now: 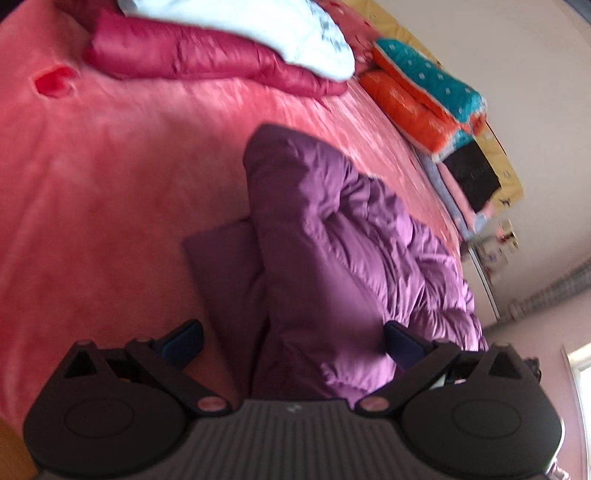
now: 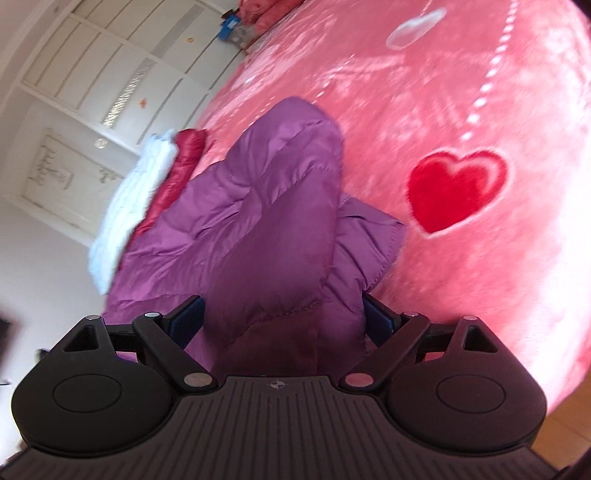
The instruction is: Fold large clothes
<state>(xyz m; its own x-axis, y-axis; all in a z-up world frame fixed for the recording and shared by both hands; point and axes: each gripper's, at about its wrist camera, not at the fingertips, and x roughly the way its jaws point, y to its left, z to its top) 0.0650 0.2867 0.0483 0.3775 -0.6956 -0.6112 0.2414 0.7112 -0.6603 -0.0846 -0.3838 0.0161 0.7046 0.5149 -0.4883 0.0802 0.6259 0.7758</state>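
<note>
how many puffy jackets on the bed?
3. Purple jacket in front of both grippers; dark red jacket at the far side; white jacket stacked on the red one. More may lie out of view.

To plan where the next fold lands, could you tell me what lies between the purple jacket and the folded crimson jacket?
Only bare pink blanket separates the purple jacket from the crimson jacket; the left wrist view shows this.

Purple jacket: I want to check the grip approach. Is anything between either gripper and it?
Nothing visible. The purple jacket fills the gap of the open left gripper and of the open right gripper. The folded red and white clothes lie apart.
</note>
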